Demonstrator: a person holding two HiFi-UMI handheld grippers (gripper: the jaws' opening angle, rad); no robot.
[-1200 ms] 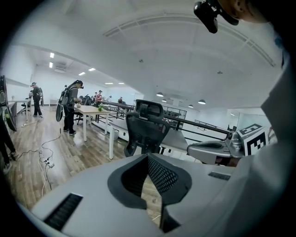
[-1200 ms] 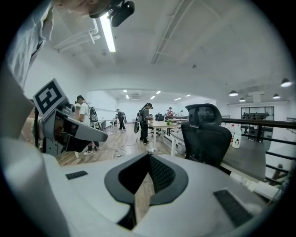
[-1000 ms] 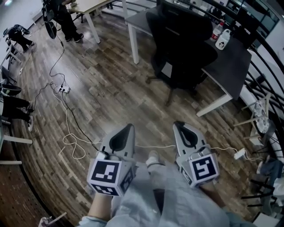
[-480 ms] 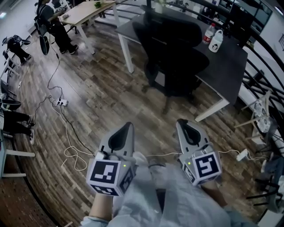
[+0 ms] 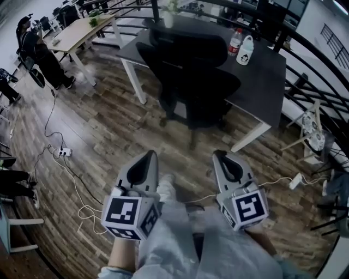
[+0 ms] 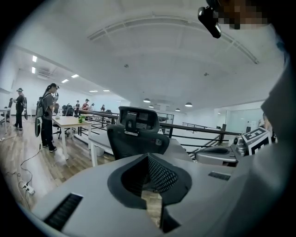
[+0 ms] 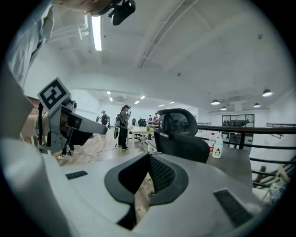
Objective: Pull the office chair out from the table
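A black office chair (image 5: 191, 76) with a headrest is tucked against the dark grey table (image 5: 262, 71), its back facing me. The chair (image 6: 137, 139) rises straight beyond the left gripper's tip, and the chair (image 7: 181, 136) shows just right of centre in the right gripper view. My left gripper (image 5: 150, 155) and right gripper (image 5: 220, 154) hover side by side over the wood floor, short of the chair and apart from it. Both are shut with nothing between the jaws.
Two bottles (image 5: 241, 46) and a small plant pot (image 5: 168, 16) stand on the table. White cables and a power strip (image 5: 60, 152) trail across the floor at left. A person (image 5: 41, 54) stands by a light wooden table (image 5: 82, 30). A black railing (image 5: 311, 65) curves behind.
The chair and table have drawn nearer and shifted toward the middle of the head view as I walk forward. Both grippers stay shut and held out in front.
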